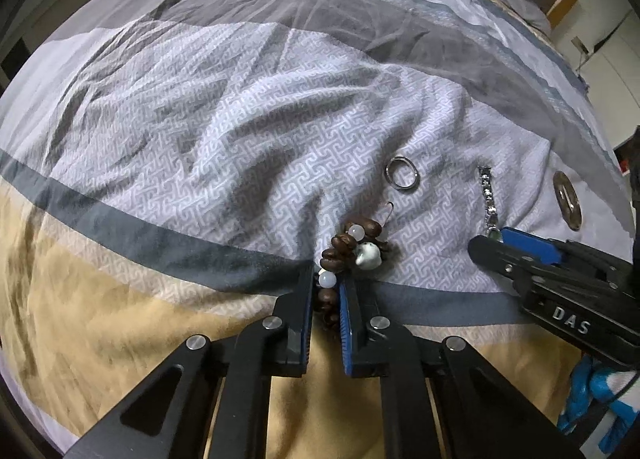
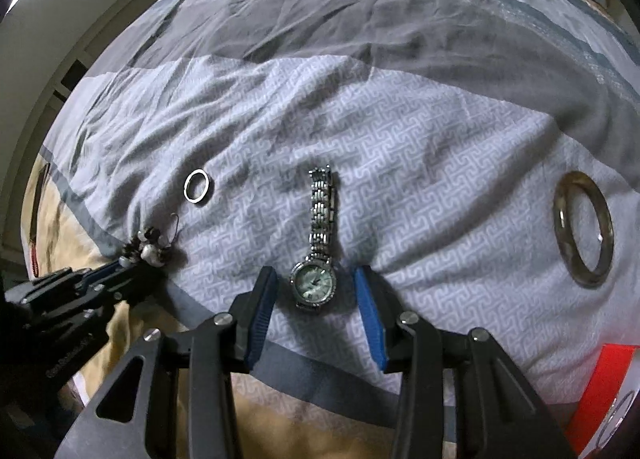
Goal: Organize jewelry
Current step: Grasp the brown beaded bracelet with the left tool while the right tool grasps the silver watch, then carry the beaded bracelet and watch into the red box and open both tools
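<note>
White letters "DAS" stood on the black side of the right tongs point(image 1: 490, 237), seen from the left camera. The left tongs point(image 2: 120, 263) also had small pale letters on its black body, but they were too blurry to read.

Black linkage arms, silver pivot screws, blue ribbed fingers point(image 2: 370, 315) — white "DAS" lettering

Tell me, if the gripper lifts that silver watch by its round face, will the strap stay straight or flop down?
Probably flop. The watch has a strap of many small metal links, so it should dangle below the face. The shiny metal may also slip against the pads. The right gripper straddles the face with gaps either side, not yet gripping.
</note>
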Demonstrator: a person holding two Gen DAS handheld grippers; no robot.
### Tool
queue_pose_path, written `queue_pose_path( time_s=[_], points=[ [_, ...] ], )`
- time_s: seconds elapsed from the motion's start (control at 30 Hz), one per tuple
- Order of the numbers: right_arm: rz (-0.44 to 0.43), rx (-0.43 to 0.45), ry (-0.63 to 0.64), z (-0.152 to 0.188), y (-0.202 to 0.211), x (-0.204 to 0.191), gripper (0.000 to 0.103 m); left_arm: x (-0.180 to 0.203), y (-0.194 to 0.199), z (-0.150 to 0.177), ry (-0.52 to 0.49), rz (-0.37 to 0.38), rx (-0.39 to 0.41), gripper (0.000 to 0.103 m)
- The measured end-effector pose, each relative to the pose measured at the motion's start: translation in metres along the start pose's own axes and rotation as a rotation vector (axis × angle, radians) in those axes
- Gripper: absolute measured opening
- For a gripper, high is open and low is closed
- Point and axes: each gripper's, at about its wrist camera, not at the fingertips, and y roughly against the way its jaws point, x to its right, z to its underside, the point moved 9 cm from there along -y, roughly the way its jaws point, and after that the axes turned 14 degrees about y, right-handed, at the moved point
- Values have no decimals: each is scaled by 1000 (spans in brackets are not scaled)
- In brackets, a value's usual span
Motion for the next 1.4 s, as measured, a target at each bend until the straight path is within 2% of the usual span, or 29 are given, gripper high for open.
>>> queue_pose_path(
  time_s=[0.03, 0.2, 0.37, 0.53, 0.7, 0.87, 1.07, 1.27, 1.4],
  points=[
    [-3, -6, 2, 1, 0, 0, 23, 0, 3, 0, -8, 4, 5, 11],
    [-24, -1, 9, 7, 9, -3, 23, 7, 14, -1, -37, 6, 28, 10],
    [-47, 46, -9, 15, 35, -4, 23, 18, 29, 3, -72, -2, 52, 10],
    [-53, 121, -48, 27, 80, 6, 23, 47, 47, 13, -119, 8, 57, 10],
    [-20, 183, -106, 50, 129, 30, 23, 96, 70, 37, -201, 43, 49, 10],
    [46, 225, -202, 97, 177, 75, 23, 159, 85, 67, -312, 99, 25, 10],
    [137, 244, -358, 175, 218, 141, 23, 244, 94, 110, -447, 189, -14, 10],
    [190, 224, -469, 243, 231, 186, 23, 310, 80, 148, -542, 237, -59, 10],
    [197, 212, -512, 269, 227, 198, 23, 344, 60, 171, -593, 243, -90, 10]
  ],
)
